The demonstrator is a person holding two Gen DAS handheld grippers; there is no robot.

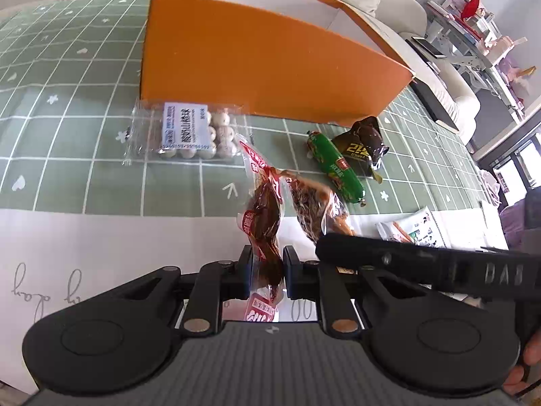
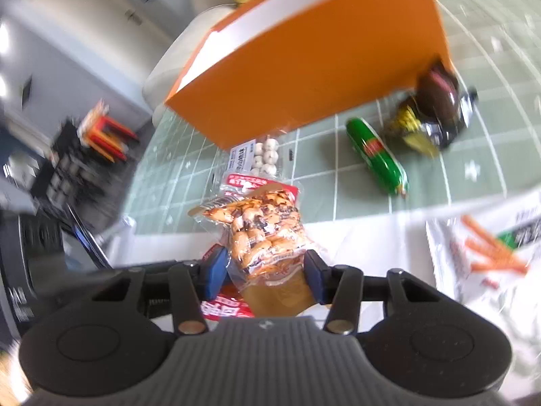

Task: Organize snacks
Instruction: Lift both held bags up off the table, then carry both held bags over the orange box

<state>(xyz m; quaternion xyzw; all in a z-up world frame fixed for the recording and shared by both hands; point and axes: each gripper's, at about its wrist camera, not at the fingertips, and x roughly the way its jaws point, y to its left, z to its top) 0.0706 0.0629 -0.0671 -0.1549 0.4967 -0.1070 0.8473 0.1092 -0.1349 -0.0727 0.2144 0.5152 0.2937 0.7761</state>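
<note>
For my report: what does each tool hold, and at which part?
Left tool: red-brown snack packet, pinched near its lower end. Right tool: peanut packet, gripped across its lower part.

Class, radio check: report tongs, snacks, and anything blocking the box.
Left tongs shut on red meat packet. Right tongs shut on peanut packet. Orange box ahead, open. Nothing blocking.

Raised letters "DAB" stand on the black bar (image 1: 439, 267) at the lower right of the left wrist view, and yellow digits resembling "212" on the dark foil packet (image 1: 360, 147) right of centre.
</note>
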